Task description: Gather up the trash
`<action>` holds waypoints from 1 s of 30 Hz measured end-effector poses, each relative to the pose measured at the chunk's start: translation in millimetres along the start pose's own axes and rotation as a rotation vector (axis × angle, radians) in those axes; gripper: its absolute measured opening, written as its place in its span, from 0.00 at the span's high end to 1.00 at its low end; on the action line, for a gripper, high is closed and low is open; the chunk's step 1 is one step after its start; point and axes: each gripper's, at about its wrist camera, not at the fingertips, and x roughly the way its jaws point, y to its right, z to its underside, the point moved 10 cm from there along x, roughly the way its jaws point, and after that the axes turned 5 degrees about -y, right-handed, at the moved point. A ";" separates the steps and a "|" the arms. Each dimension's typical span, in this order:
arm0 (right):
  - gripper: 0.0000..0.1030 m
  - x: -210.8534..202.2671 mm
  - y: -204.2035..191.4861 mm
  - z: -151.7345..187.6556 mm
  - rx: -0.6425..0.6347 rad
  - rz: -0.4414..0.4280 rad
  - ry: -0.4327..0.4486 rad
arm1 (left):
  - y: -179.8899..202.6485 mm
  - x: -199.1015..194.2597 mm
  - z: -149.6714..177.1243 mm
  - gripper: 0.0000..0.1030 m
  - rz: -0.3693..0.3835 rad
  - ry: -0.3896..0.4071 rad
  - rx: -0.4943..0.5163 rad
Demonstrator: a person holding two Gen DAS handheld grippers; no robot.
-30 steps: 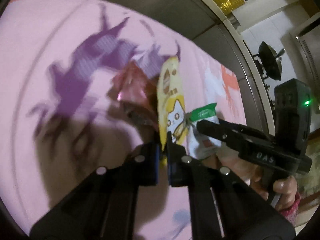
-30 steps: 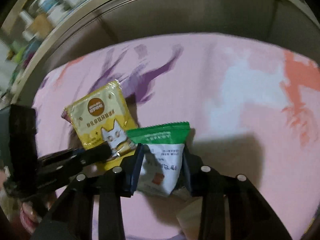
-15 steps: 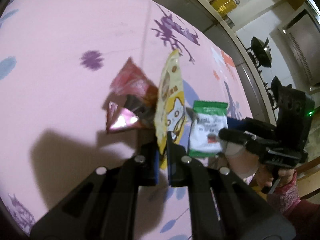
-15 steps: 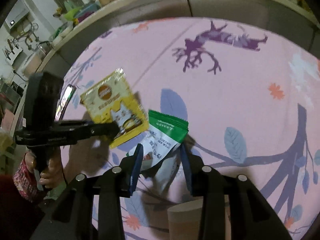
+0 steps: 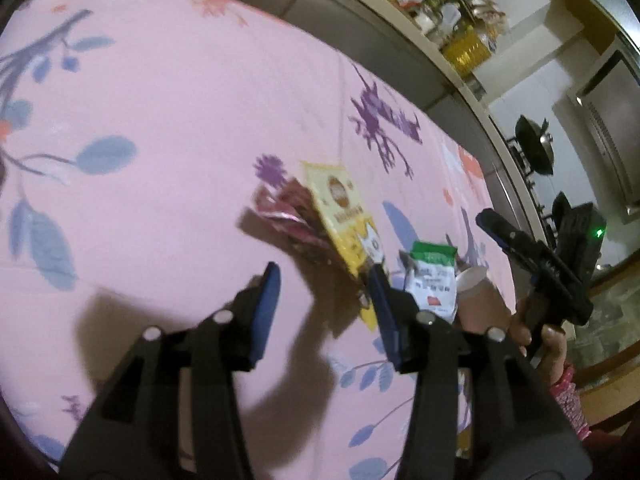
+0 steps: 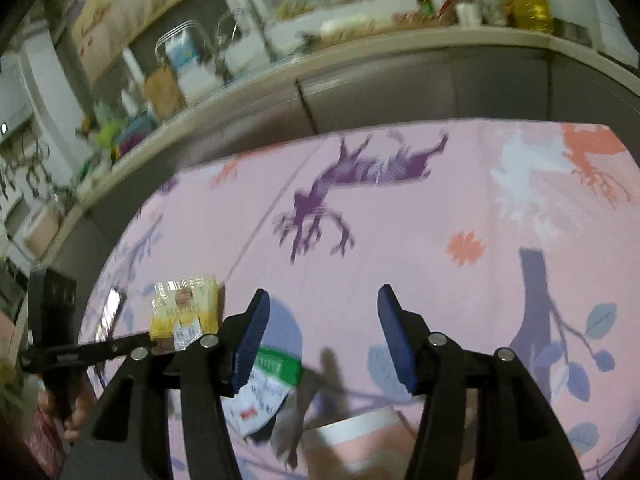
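Yellow packet (image 5: 348,220) just ahead of opening left gripper (image 5: 324,280)

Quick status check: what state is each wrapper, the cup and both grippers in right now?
Left gripper: fingers opening, nothing pressed between them.
Right gripper: fingers opening, nothing pressed between them.
Yellow cat packet: released, tilted, against the left gripper's right finger.
Red wrapper: crumpled, behind the yellow packet.
Green-and-white packet: released, below the right gripper.
Paper cup: upright, open-topped.

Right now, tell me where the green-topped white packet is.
In the left wrist view the green-topped white packet sits right of centre, between the yellow cat packet and the paper cup.
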 end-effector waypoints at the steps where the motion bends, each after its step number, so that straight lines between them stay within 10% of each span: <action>1: 0.47 -4.2 2.3 -4.3 0.032 -0.023 0.029 | -1.3 -4.7 -0.8 0.57 0.002 0.009 -0.003; 10: 0.47 -69.4 10.2 7.2 0.170 -0.134 0.171 | 78.2 22.2 33.2 0.57 0.110 -0.103 0.151; 24: 0.47 -100.3 46.9 119.3 0.031 0.043 0.044 | 125.7 95.0 50.5 0.46 -0.177 -0.143 0.418; 30: 0.49 -72.6 30.2 125.1 -0.122 0.060 0.018 | 126.7 104.7 42.1 0.73 -0.257 -0.124 0.460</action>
